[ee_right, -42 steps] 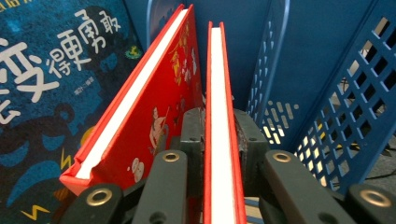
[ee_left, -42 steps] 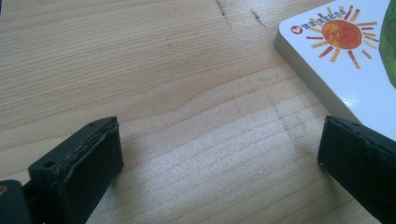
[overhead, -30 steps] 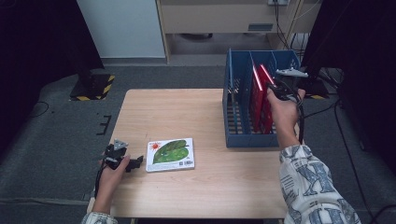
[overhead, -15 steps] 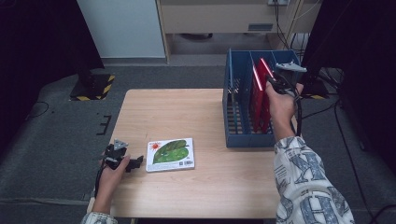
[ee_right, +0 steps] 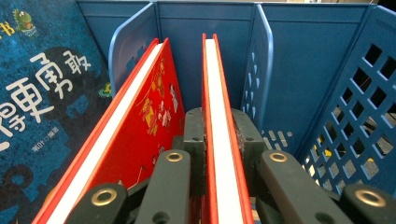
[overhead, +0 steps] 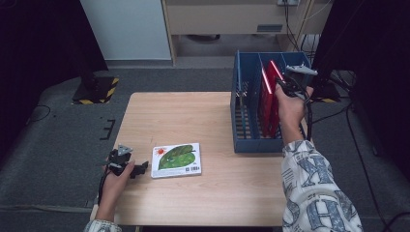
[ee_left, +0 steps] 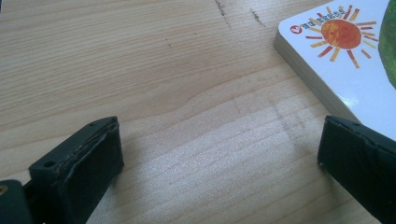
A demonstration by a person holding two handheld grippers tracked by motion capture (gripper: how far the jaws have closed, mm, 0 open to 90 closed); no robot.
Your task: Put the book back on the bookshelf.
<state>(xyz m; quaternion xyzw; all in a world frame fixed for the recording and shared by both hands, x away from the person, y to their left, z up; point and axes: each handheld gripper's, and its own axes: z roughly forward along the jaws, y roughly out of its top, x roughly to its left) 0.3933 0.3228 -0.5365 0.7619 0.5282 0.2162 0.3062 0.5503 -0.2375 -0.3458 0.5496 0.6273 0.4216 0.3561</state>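
Right hand-held gripper (ee_right: pixel 219 140) clamped on red book (ee_right: pixel 220 140), upright inside blue bin (overhead: pixel 241 116) beside second red book (ee_right: pixel 140 126). Left hand-held gripper (ee_left: pixel 219 154) wide, resting on desk (overhead: pixel 183 116) beside picture book (overhead: pixel 177 159).

Right tongs (overhead: pixel 283 86) clamped shut; left tongs (overhead: pixel 140 169) gape open.

1. From the high view we look forward and down on the whole table (overhead: pixel 193 116).
2. Our left gripper view sits close above that tabletop.
3. Our right gripper view peers closely into the blue rack (ee_right: pixel 299 56), shared with the high view.
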